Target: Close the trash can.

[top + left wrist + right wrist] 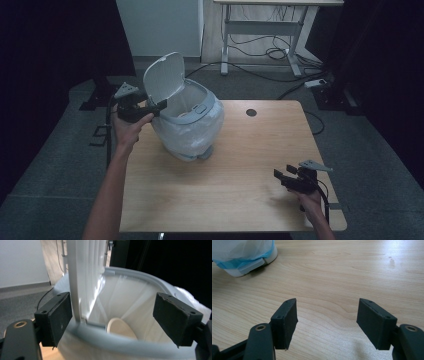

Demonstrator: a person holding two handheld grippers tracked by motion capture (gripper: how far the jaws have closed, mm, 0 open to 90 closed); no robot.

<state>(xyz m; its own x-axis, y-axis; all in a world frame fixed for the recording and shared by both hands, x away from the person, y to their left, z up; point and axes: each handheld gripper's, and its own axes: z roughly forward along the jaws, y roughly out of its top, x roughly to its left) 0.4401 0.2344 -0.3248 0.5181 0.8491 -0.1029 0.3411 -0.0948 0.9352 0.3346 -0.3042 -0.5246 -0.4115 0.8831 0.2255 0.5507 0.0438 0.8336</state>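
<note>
wooden table; both jaws wide, empty; bin liner hides a pale disc.

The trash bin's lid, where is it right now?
In the high view the lid stands flipped up at the bin's far-left rim, on the left half of the table, just beside the left gripper.

Light wooden worktop with dark round cable hole; behind, white-framed desk over tangled black cables; white block, possibly power strip, on grey floor.
</note>
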